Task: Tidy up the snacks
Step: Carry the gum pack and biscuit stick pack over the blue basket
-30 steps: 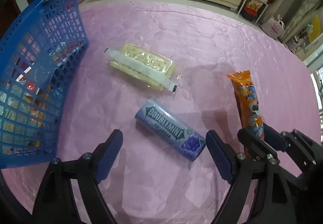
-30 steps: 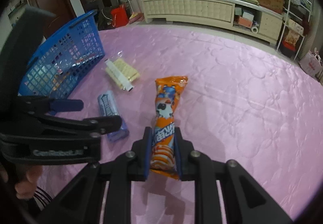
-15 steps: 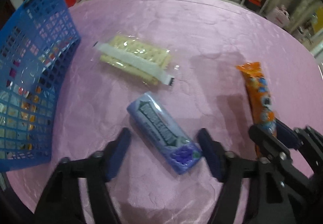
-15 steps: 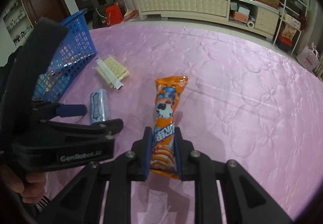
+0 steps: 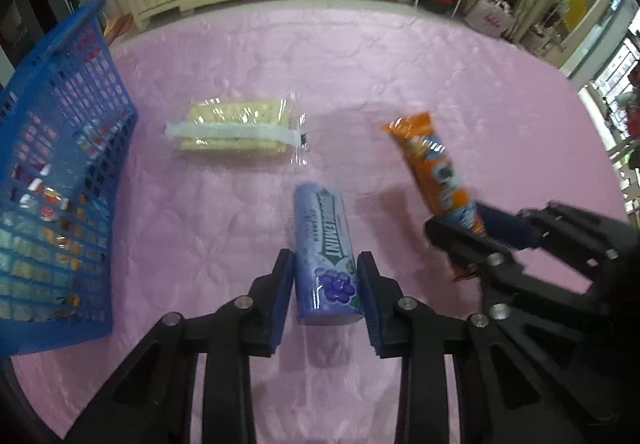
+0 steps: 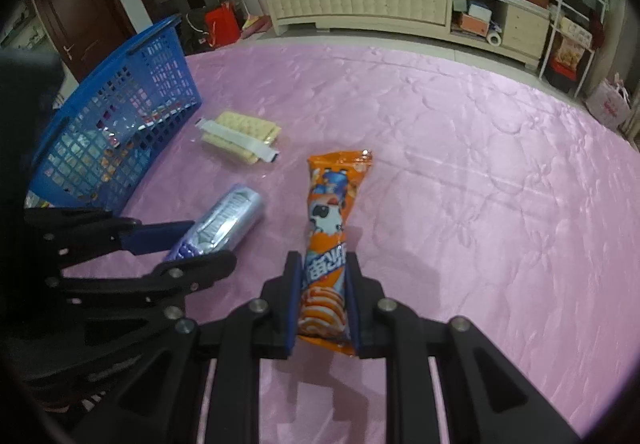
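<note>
My left gripper (image 5: 325,292) is shut on a purple Doublemint gum pack (image 5: 324,248), gripping its near end; it also shows in the right wrist view (image 6: 224,222). My right gripper (image 6: 322,294) is shut on an orange snack packet (image 6: 330,228), held at its lower end and lifted off the pink cloth; the packet shows in the left wrist view (image 5: 432,164). A clear pack of pale crackers (image 5: 236,130) lies on the cloth beside the blue mesh basket (image 5: 60,172), which holds several snacks.
The pink quilted cloth (image 6: 480,164) covers the whole table. The basket (image 6: 116,128) stands at the left edge. A long cream cabinet (image 6: 380,8) and shelves stand beyond the table's far edge.
My left gripper has moved onto the gum pack and closed on it, turning it in line with the fingers. My right gripper still holds the orange packet, now raised slightly.
</note>
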The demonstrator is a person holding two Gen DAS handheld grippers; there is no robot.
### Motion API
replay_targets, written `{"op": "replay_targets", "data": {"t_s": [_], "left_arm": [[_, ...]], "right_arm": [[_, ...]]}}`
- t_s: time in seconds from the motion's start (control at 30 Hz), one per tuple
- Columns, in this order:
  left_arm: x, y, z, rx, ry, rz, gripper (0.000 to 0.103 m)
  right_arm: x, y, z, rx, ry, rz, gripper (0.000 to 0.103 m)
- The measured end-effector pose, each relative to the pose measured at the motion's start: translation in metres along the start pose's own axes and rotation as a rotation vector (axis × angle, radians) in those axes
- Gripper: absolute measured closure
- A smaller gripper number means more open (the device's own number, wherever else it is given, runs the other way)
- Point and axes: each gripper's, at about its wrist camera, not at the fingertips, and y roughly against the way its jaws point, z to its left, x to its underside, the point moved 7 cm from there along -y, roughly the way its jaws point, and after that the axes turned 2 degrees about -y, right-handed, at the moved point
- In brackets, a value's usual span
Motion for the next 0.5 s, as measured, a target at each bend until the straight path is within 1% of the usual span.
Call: {"op": "replay_targets", "data": {"t_s": [0.13,0.2,0.27,0.37,0.5], "left_arm": [[0.003,0.030,0.003,0.016,-0.030,-0.044,0.074],[0.005,0.043,0.005,0.036,-0.028,-0.061,0.074],[0.012,0.059,0.010,0.057,-0.038,-0.094,0.074],[0.015,0.083,0.014,0.083,-0.049,-0.139,0.074],[0.023,0.110,0.036,0.101,-0.049,-0.192,0.074]], "right_arm": [[0.002,0.017,0.013,0.015,-0.008,-0.027,0.079],[0.001,0.028,0.016,0.054,-0.004,-0.033,0.079],[-0.001,0.044,0.020,0.039,-0.025,-0.049,0.079],[-0.001,0.068,0.029,0.042,-0.043,-0.077,0.079],[-0.002,0.094,0.046,0.054,-0.037,-0.104,0.079]]}}
